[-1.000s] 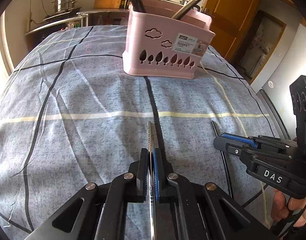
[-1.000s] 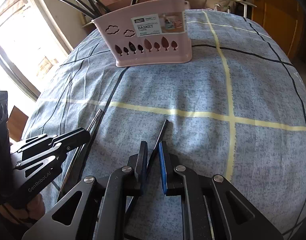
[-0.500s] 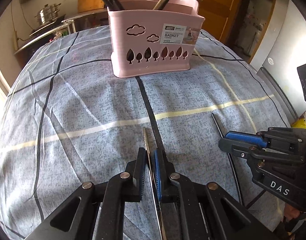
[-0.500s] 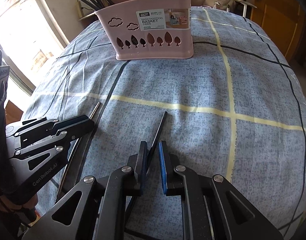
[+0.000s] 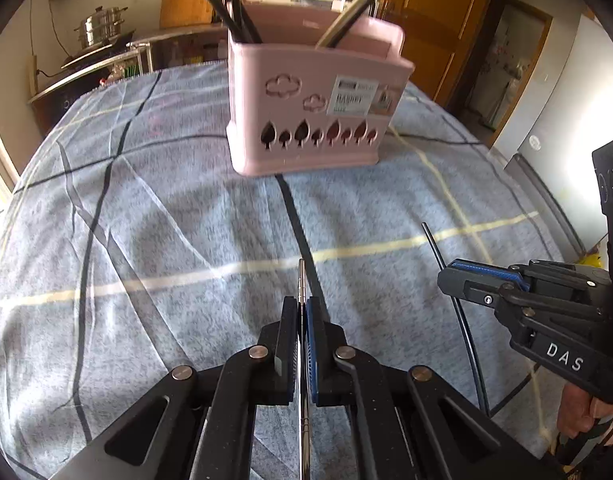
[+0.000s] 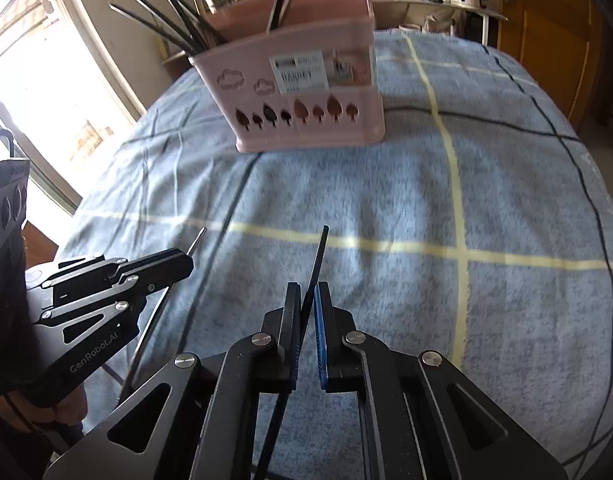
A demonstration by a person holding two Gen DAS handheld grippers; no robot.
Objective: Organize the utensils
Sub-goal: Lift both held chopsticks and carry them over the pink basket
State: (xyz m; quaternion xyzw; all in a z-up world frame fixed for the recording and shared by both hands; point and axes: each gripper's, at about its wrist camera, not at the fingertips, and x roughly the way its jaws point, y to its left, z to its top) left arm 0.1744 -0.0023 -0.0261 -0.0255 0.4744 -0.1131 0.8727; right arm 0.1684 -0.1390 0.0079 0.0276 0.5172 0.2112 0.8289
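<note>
Left gripper [image 5: 301,312] pinches a steel chopstick [image 5: 301,280]; right gripper [image 6: 307,300], jaws just closing, grips a black chopstick [image 6: 319,256]. Both sticks run lengthwise along the fingers, pointing at the pink basket [image 5: 306,128] straight ahead, neither hand clearly nearer.

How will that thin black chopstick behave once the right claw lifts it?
The black chopstick looks stiff: it runs straight beyond the right claw. It is probably light, being so thin. Held by narrow pads, with length sticking out both ways, it may pivot or slip. The claw has just been closing on it.

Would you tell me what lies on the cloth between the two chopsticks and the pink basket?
Nothing: bare cloth separates the pink basket from both chopsticks, in both wrist views.
</note>
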